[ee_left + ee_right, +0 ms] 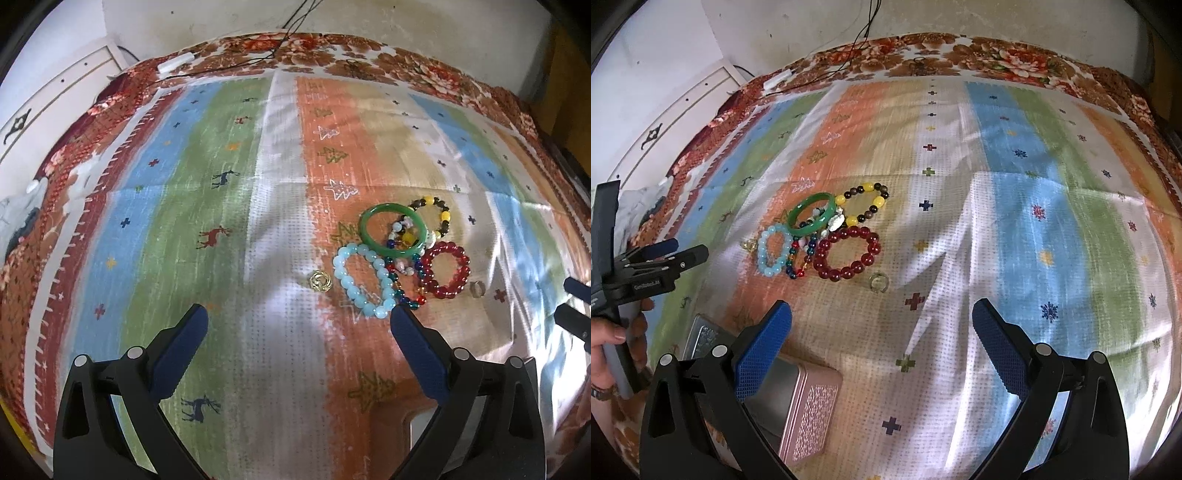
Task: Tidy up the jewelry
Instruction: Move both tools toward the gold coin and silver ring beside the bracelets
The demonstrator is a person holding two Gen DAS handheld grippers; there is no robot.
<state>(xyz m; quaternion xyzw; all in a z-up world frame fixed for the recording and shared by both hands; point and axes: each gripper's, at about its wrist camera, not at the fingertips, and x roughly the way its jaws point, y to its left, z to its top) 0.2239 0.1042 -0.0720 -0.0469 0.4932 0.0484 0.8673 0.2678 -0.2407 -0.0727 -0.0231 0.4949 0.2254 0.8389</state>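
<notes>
**A:** What lies in front of you?

**B:** A woven striped cloth with small deer and cross motifs, spread over a floral bedspread. On it, your jewelry sits in one cluster: a smooth green bangle, a pale blue bead bracelet, a glossy dark red bead bracelet, a yellow and brown bead bracelet and a thin strand of multicoloured beads, several overlapping. A small gold ring lies just left of the blue beads; a clear ring lies near the red ones.

**A:** And your hands?

**B:** Your left hand grips its handle at the right camera's left edge. Your left tool hovers wide open, empty, its right finger tip just beside the blue beads. Your right tool is also wide open and empty, near the clear ring.

**A:** Anything else?

**B:** A pink metal tin with an embossed lid, under your right tool's left finger.
</notes>
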